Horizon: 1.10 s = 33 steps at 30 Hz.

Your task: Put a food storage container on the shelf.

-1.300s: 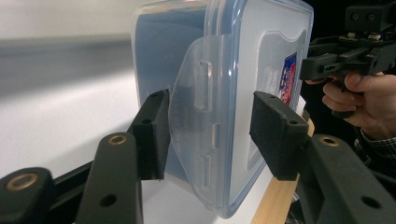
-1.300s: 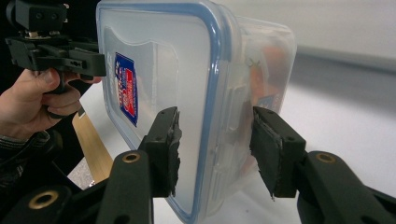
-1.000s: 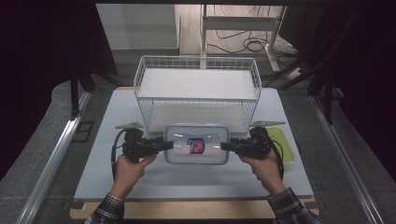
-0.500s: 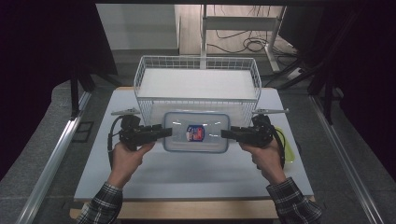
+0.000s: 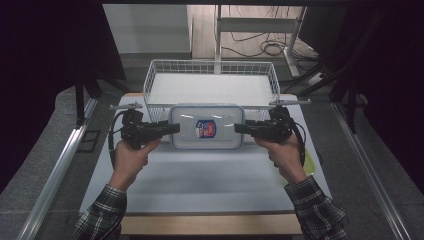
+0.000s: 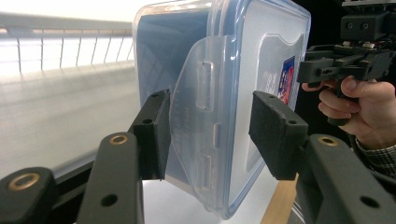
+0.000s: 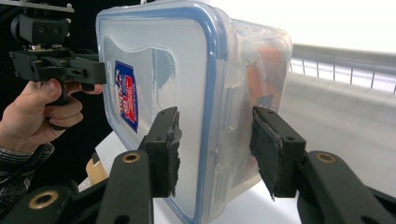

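A clear plastic container (image 5: 207, 127) with a blue-sealed lid and a red and blue sticker hangs above the table, just in front of the wire basket (image 5: 210, 66). My left gripper (image 5: 172, 129) clamps its left end and my right gripper (image 5: 240, 128) its right end. In the left gripper view the pads of my left gripper (image 6: 210, 135) close over the side latch of the container (image 6: 224, 70). In the right gripper view my right gripper (image 7: 215, 149) pinches the lid edge of the container (image 7: 187, 70); something orange shows inside.
The white wire basket stands at the back of the white table (image 5: 210, 175). A yellow-green flat thing (image 5: 312, 162) lies by the table's right edge, under the right wrist. Metal rails (image 5: 60, 165) run along both sides of the table.
Both hands have risen together with the container between them, carrying it off the table and up toward the basket's front wall.
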### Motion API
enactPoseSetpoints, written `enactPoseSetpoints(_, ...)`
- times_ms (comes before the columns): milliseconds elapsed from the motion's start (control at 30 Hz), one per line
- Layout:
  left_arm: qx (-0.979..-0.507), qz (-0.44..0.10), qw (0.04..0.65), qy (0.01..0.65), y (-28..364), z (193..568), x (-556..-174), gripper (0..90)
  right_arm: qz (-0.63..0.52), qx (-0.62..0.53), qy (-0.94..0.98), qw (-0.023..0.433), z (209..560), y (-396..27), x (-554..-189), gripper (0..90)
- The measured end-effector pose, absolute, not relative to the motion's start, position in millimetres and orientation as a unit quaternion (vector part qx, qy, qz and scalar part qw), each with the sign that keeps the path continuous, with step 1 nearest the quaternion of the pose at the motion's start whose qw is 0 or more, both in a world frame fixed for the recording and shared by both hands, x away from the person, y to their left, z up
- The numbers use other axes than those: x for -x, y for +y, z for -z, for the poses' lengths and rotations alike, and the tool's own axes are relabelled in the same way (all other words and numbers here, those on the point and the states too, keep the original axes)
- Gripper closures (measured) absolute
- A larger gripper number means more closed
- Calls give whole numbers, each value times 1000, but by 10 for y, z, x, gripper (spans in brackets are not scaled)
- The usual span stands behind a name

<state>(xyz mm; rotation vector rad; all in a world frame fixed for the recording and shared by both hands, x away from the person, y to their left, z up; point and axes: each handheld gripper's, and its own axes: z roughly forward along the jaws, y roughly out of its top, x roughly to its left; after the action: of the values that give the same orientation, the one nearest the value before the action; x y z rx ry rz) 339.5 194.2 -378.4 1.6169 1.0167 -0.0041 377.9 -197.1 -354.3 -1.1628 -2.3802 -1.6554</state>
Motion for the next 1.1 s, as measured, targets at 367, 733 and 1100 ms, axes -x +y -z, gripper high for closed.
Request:
enactPoseSetpoints(367,-691,-12,580,432,1992,3533,-3541,495,545,368,-753,12,3370,-1920,-3953,529)
enactPoseSetpoints(733,-684,-9,589,429,1980,3383,-3764,495,546,372,-751,0,3179,-1934,-4105,530)
enactPoseSetpoints(1100,-685,-7,586,433,1964,3257,-4006,493,552,377,-744,-5,3060,-1939,-4324,528)
